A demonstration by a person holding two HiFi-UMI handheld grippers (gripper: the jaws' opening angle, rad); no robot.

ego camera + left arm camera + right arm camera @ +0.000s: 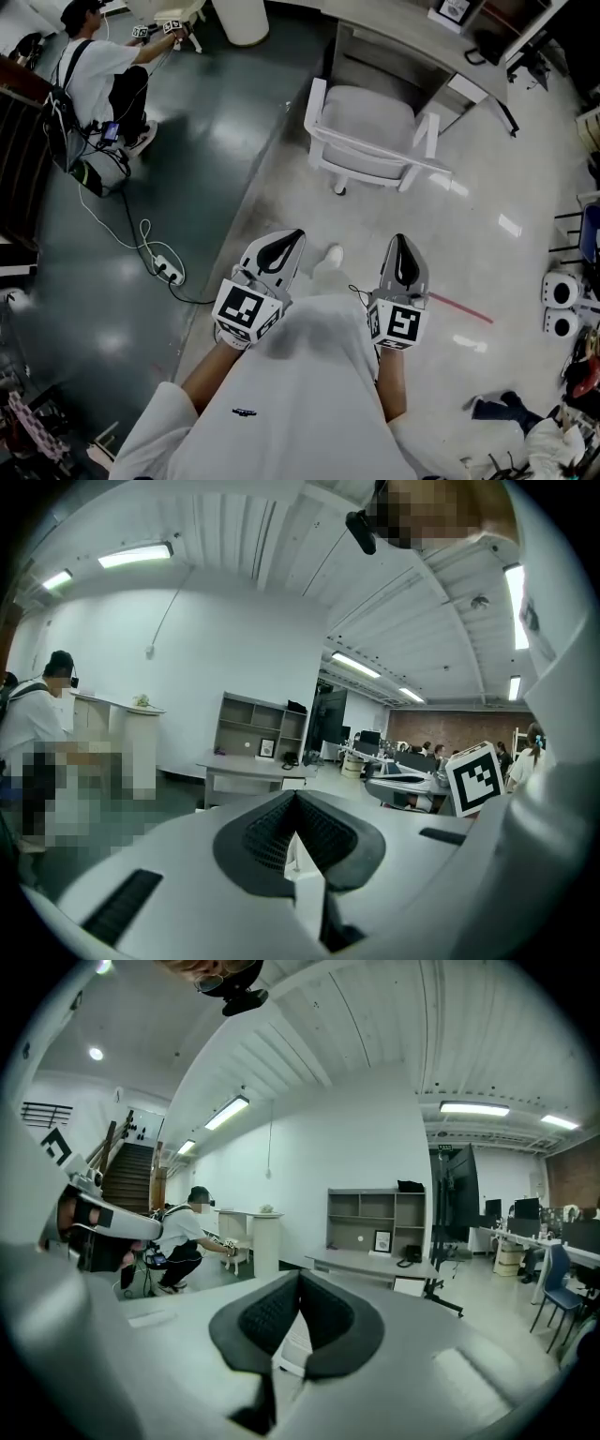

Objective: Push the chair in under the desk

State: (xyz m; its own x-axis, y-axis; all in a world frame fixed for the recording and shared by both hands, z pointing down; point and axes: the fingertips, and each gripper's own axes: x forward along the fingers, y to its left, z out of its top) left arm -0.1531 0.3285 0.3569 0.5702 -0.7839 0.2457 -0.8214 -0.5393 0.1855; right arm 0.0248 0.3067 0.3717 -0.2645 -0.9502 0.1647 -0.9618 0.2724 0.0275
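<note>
both claws are held close in front of the wearer's white shirt, side by side and apart from each other, tips pointing forward. the left gripper [283,246] has its jaws pressed together with nothing between the dark pads; its own view shows the pads [272,834] meeting in a point. the right gripper [402,255] is likewise closed and empty, its pads [328,1321] touching along the tip. between the two claws and slightly ahead, a white shoe [333,255] rests on the pale floor. just to the right of the right claw a short red line [459,307] marks the floor. to the left of the left claw a power strip [167,272] lies with its cable on the dark floor. well ahead of both claws stands the white chair [370,127], its back turned toward them and its seat facing the desk [412,33], which lies just beyond it. neither claw touches the chair. far ahead and to the left, a person [94,75] in a white shirt crouches.
</note>
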